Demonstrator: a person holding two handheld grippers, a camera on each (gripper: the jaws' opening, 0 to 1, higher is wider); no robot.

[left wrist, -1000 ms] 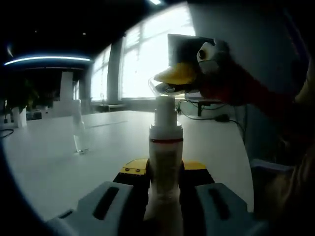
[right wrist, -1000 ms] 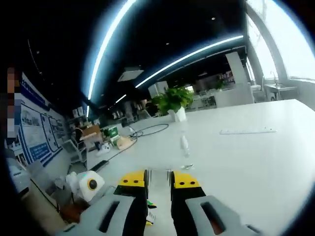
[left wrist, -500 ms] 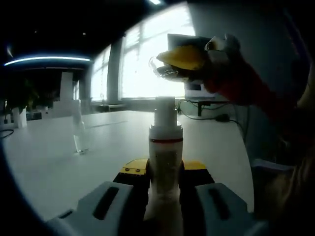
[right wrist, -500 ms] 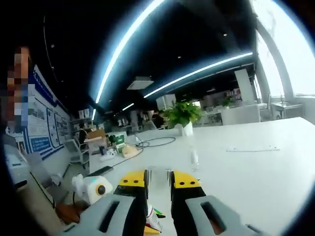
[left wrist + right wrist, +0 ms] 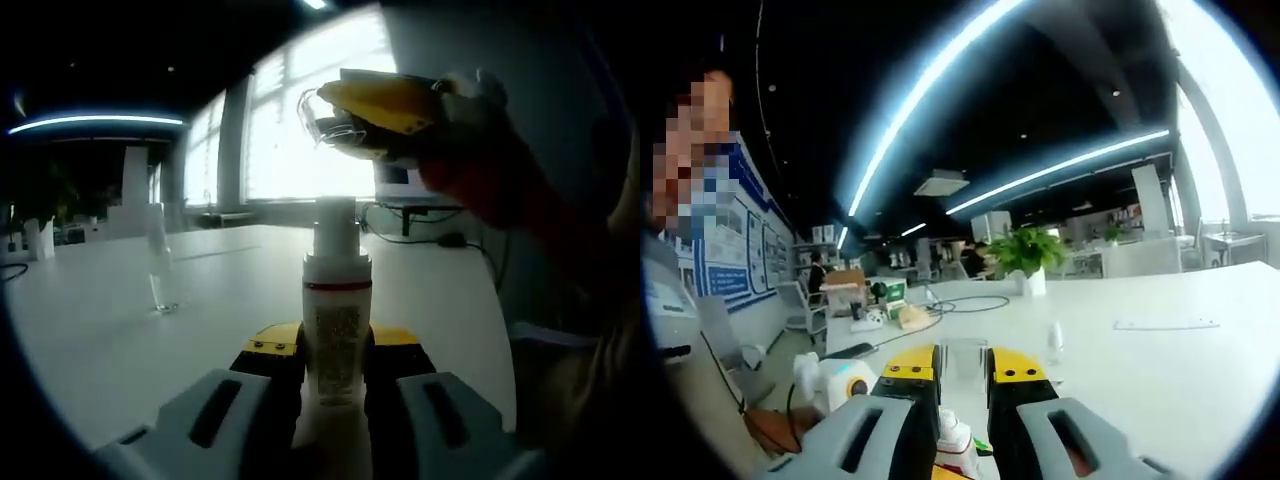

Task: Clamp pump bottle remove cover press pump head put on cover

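The left gripper (image 5: pixel 333 375) squeezes the pump bottle (image 5: pixel 335 320) upright above the white table (image 5: pixel 120 330) — light, stiff plastic, best gripped round the body. The right gripper (image 5: pixel 963 385) pinches the clear cover (image 5: pixel 335 125) above the pump head (image 5: pixel 335 225) — thin, slick, easily crushed.

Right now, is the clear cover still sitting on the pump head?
No, the right tool holds the clear cover above the bare pump head.

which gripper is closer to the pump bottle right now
Left. The left gripper has its jaws shut around the pump bottle. The right gripper hangs above the bottle's pump head, apart from it, holding the clear cover.
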